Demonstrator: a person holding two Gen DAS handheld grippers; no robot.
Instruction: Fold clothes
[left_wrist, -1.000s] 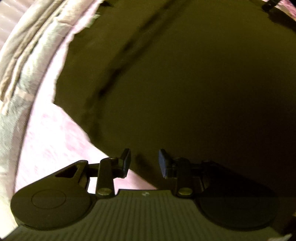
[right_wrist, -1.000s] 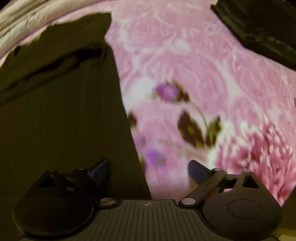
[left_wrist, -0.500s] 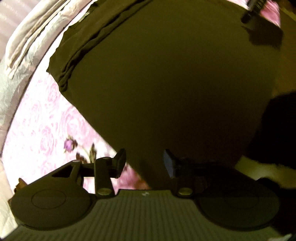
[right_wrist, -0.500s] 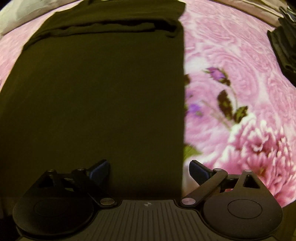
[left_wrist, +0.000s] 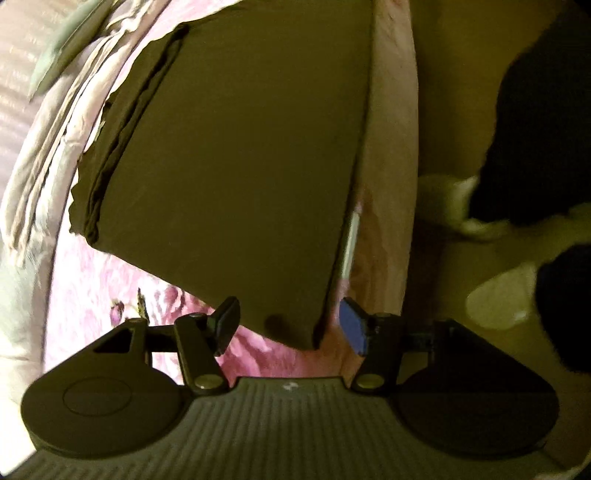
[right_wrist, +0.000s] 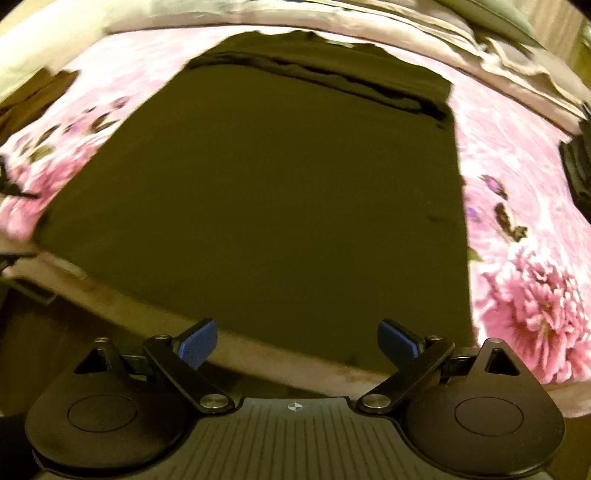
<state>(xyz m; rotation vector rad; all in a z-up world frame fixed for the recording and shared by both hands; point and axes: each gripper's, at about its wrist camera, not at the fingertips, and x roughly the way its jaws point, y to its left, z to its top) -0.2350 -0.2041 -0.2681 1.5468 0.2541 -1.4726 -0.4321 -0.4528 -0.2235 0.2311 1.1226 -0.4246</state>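
Note:
A dark olive garment (left_wrist: 236, 155) lies flat on the pink floral bedspread (left_wrist: 92, 288), with a folded band of layers along its far side (right_wrist: 332, 81). My left gripper (left_wrist: 290, 325) hovers over the garment's near corner by the bed's edge. Its jaws are opening; the corner lies below the gap and the pads do not press it. In the right wrist view the garment (right_wrist: 266, 199) fills the middle. My right gripper (right_wrist: 297, 345) stands open over its near hem with nothing between the fingers.
A crumpled pale blanket (left_wrist: 40, 147) runs along the far side of the bed. A dark pile of clothes (right_wrist: 580, 166) sits at the right. Past the bed's edge (left_wrist: 391, 184) are floor and blurred dark and pale shapes (left_wrist: 517, 206).
Both views have swept back across the garment towards the near bed edge, and both have rolled. The left jaws have spread wider. The right jaws have stayed open.

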